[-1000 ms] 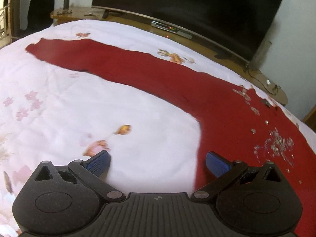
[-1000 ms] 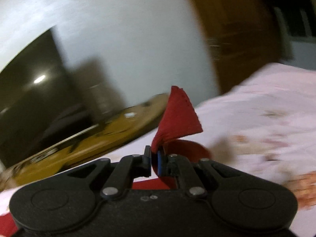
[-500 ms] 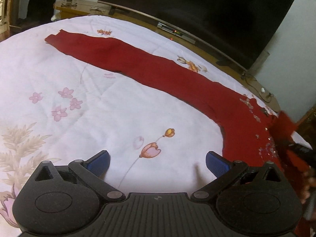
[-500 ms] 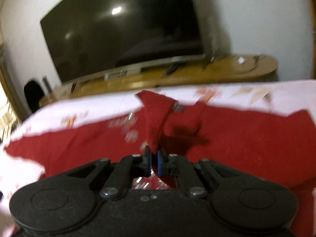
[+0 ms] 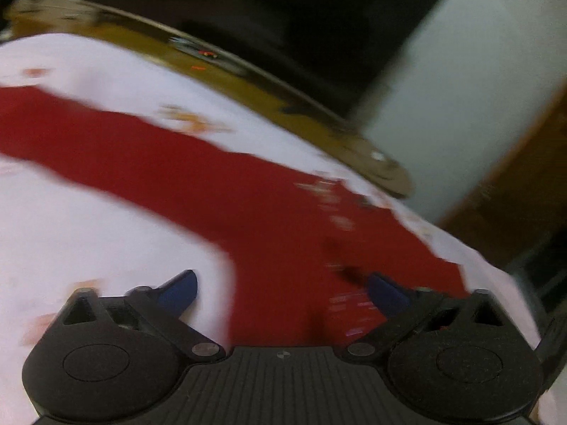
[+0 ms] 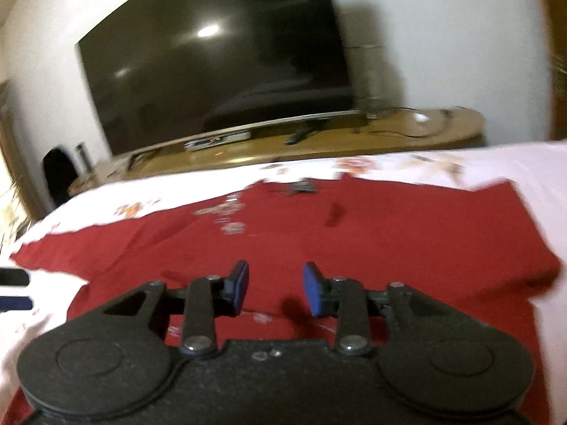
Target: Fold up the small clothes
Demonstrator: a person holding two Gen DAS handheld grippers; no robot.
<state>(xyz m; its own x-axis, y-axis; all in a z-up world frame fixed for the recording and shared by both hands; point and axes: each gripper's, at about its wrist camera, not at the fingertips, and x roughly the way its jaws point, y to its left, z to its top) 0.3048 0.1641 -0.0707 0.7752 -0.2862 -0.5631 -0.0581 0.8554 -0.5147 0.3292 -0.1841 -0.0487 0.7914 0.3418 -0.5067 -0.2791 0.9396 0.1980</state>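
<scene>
A bedroom in a home; the landmark is the bed, spread with a white quilt printed with pink and orange flowers; a red garment lies flat across it, as laundry would at home; just beyond the bed's far edge runs a long, low wooden TV stand with a rounded end; on the stand rests a large dark flat-screen television against a plain white wall; below the screen sits a slim set-top box with small red lights, and loose cables trail along the stand's top; right of the bed, in the left wrist view, a brown wooden door or wardrobe stands, blurred.
</scene>
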